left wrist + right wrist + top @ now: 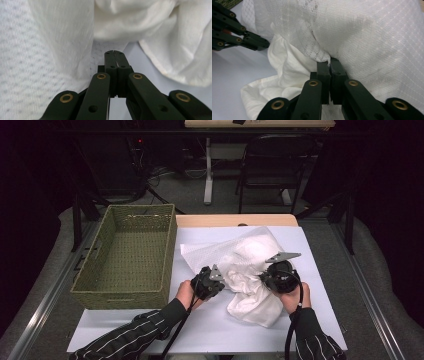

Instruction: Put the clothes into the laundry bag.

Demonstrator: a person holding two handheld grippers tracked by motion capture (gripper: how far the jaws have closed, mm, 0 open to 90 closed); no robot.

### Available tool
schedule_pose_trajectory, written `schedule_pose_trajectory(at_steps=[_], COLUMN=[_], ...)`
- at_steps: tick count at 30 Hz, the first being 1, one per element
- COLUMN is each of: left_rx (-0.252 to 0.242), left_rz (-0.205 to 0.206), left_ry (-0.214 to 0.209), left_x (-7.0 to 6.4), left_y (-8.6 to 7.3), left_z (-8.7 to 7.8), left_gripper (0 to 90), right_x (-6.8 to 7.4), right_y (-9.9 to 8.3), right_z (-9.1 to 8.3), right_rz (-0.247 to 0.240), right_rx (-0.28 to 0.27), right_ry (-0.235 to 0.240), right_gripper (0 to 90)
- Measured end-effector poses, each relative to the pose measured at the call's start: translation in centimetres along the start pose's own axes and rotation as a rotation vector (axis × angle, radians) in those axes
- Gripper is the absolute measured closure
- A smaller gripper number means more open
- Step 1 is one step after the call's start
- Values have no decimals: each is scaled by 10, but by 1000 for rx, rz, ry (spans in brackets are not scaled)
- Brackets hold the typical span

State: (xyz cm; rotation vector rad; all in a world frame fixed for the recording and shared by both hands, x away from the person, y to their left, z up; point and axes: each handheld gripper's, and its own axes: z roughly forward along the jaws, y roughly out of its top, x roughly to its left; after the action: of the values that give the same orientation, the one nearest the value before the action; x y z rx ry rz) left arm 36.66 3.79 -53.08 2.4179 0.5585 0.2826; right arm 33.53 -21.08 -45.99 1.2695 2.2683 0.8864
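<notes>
White garment (250,270) lay crumpled mid-table, right of the basket (131,255). Right gripper (330,62) was clamped on a lace fold. Left gripper (113,53) was closed, empty, at the cloth's left edge. Judged best: reopen left, bite one layer, then spread evenly.

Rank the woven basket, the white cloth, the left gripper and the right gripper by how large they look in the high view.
1. Woven basket.
2. White cloth, somewhat smaller in spread and partly covered by the grippers.
3. Left gripper and right gripper: both far smaller and too alike to rank.
</notes>
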Motion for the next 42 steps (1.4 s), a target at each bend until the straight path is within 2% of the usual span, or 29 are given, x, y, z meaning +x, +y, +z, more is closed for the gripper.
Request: schedule_pose_trajectory(at_steps=[4, 7, 8, 9, 10, 11, 13, 16, 17, 18, 19, 22, 24, 29, 33, 36, 38, 39, 40, 42], left_rx=[9, 11, -1, -14, -34, -58, -135, -243, -279, -300, -303, -344, -364, -399, -427, -423, -408, -403, -403, -392], left_rz=[-21, -25, -19, -22, -23, -16, 3, 17, 35, 52, 49, -28, -54, -81, -125, -124, -116, -102, -102, -73], left_ry=[-5, -5, -11, -19, -45, -57, -53, -63, -80, -76, -68, -65, -62, -12, 15, 38, 45, 41, 41, 20], left_x=[1, -1, -3, -5, -8, -12, -23, -36, -38, -42, -43, -41, -38, -31, -16, -9, -4, -3, -3, -4], left_y=[-14, -13, -11, -9, -5, -1, 7, 22, 27, 33, 37, 47, 51, 65, 79, 85, 88, 88, 88, 84], left_z=[-5, -3, -4, -5, -8, -11, -16, -13, -9, -4, 0, 16, 22, 23, 20, 22, 28, 31, 31, 28], left_gripper=[900, 899, 882, 795, 696, 637, 529, 503, 536, 576, 628, 759, 819, 841, 845, 845, 845, 840, 835, 818], right_x=[3, 7, 7, 8, 8, 9, 10, 11, 12, 12, 12, 12, 11, 9, 9, 8, 5, 3, 3, -1], right_y=[2, 3, 4, 4, 4, 4, 5, 5, 5, 4, 3, 2, 2, 4, 8, 8, 6, 5, 5, 1], right_z=[-1, 1, 2, 2, 2, 1, 1, -1, -1, -1, -2, -4, -6, -12, -22, -24, -20, -15, -15, -8], right_rz=[-12, -13, -14, -14, -14, -16, -14, -20, -19, -19, -17, -16, -4, 24, 37, 35, 31, 30, 30, 40], right_rx=[-6, -4, -2, -2, -2, -3, -7, -19, -23, -25, -25, -27, -34, -70, -113, -125, -101, -78, -78, -56], right_ry=[-10, 7, 14, 24, 26, 27, 34, 48, 50, 53, 51, 47, 54, 98, 116, 141, 157, 132, 132, 89], right_gripper=[887, 886, 886, 885, 885, 884, 884, 882, 882, 882, 882, 884, 886, 892, 895, 896, 895, 892, 892, 885])
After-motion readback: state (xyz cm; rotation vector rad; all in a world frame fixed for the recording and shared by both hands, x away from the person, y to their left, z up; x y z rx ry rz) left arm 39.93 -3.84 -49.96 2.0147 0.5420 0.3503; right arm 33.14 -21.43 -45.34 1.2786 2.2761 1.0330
